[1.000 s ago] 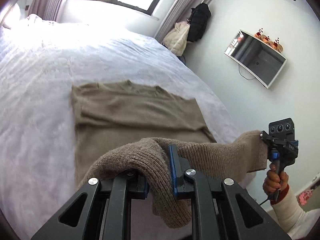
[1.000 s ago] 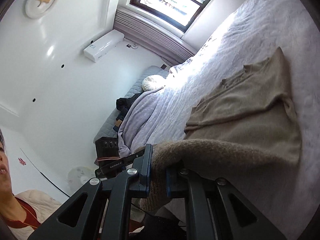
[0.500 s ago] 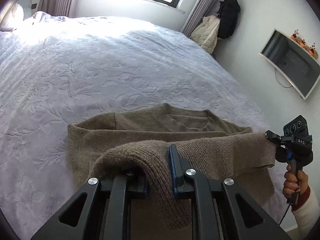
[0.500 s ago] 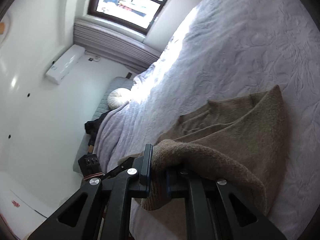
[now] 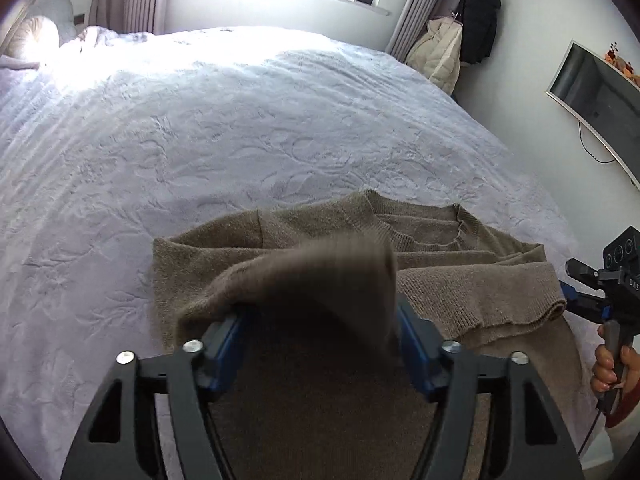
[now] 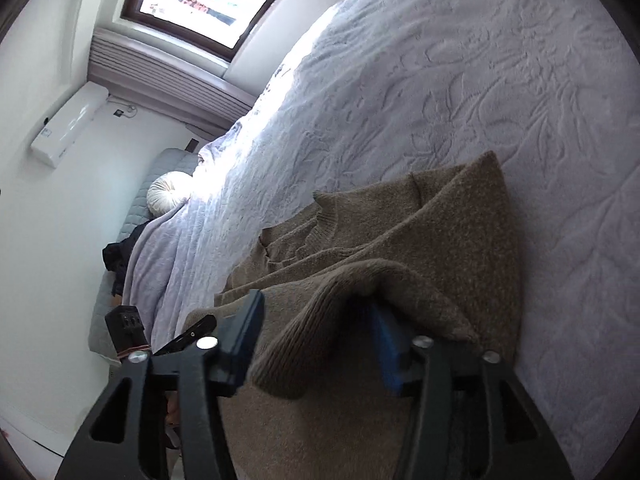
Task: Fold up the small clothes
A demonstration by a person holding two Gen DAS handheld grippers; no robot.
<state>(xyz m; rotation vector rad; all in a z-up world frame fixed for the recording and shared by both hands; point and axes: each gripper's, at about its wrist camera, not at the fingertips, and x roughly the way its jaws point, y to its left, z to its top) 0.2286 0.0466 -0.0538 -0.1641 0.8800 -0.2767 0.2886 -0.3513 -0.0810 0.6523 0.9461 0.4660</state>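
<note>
Folding the brown knit sweater (image 5: 472,292) on the bed (image 5: 240,140): it lies on the embossed, leaf-patterned white bedspread, ribbed hem doubled up toward the collar. My left gripper (image 5: 316,332) has just been opening; its blue-padded jaws now stand spread, with a blurred flap of ribbed hem draped loosely between them and not pinched. My right gripper (image 6: 316,344) has also just been opening and stands spread, a thick fold of hem sagging across the gap, touching the right-hand pad at most. Left wrist view shows what the other does not: the round ribbed neckline (image 5: 424,228), coats hung by the curtain (image 5: 460,40), a wall screen (image 5: 596,100), and my right hand (image 5: 612,364) on its handle. Right wrist view alone shows the air conditioner (image 6: 68,124) and a round cushion (image 6: 168,196). Sweater's near part is hidden under the gripper frames; the sleeves I cannot make out.
</note>
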